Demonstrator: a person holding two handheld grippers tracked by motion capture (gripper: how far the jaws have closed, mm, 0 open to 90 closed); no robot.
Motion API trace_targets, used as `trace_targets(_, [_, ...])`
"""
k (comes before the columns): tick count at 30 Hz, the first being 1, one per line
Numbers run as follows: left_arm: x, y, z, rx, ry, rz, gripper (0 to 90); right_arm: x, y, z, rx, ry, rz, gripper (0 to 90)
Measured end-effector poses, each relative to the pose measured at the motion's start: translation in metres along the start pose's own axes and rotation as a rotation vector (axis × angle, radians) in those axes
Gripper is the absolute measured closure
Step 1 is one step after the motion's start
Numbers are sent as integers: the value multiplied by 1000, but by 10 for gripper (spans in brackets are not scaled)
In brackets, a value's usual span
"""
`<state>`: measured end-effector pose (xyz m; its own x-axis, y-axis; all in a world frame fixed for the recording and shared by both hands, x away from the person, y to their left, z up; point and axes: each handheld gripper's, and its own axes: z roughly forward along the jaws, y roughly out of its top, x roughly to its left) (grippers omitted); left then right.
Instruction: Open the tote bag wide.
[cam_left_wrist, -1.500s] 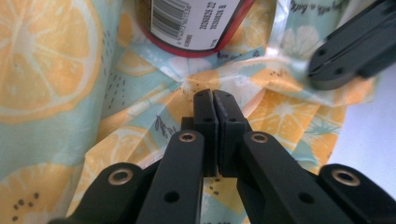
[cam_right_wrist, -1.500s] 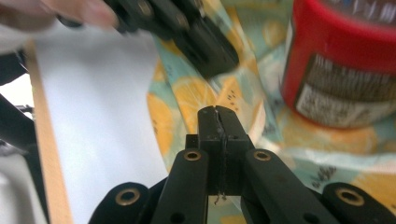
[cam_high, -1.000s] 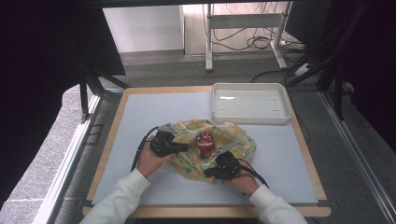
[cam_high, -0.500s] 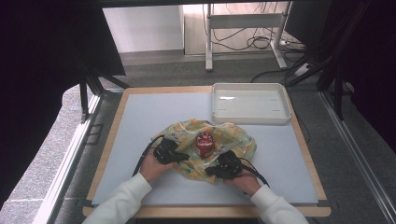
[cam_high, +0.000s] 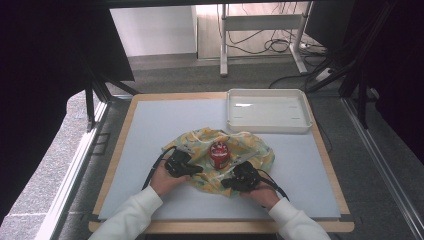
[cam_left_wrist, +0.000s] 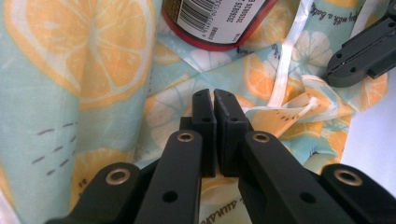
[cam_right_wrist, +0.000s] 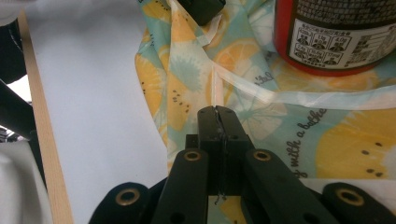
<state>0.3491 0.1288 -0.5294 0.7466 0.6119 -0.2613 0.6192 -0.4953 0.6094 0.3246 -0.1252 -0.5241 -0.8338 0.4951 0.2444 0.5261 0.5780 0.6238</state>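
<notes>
1. My left gripper sits lower on the near-left part of the lemon-printed light green cloth than a second ago, when I held it higher near that edge.
2. Its jaws are pressed together; in the left gripper view they lie on the cloth, and I cannot tell whether any fabric is pinched between them.
3. My right gripper has not shifted: it rests on the cloth's near-right edge, exactly as before.
4. Its jaws are also closed, tips on the printed cloth; I cannot tell if a fold is caught.
5. The red round can with a white label stands upright in the middle of the cloth, between my two grippers, unmoved.
6. The cloth lies spread and wrinkled on the pale blue table mat, near the empty white rectangular tray, which kept its place.
</notes>
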Motion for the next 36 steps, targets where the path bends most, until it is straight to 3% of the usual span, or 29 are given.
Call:
trace_targets(3, [-2, 3, -8, -36, 1, 6, 880, 3, 3, -4, -20, -1, -7, 887])
trace_targets(6, [-6, 7, -21, -113, -11, 9, 882, 6, 9, -16, -76, -6, -26, 887])
trace_targets(12, [-11, 13, -47, -201, 1, 36, 881, 10, 19, -42, -193, -30, -47, 886])
trace_targets(21, [-11, 3, -92, -325, 47, 15, 870, 3, 24, -63, -266, -80, -32, 852])
trace_targets(29, [2, -16, -107, -331, 92, -34, 825, -5, 23, -75, -296, -118, -13, 823])
trace_targets(33, [8, -22, -107, -326, 110, -67, 694, -8, 22, -75, -295, -140, -13, 774])
trace_targets(36, [8, -20, -105, -327, 124, -79, 554, -8, 23, -75, -296, -174, -12, 659])
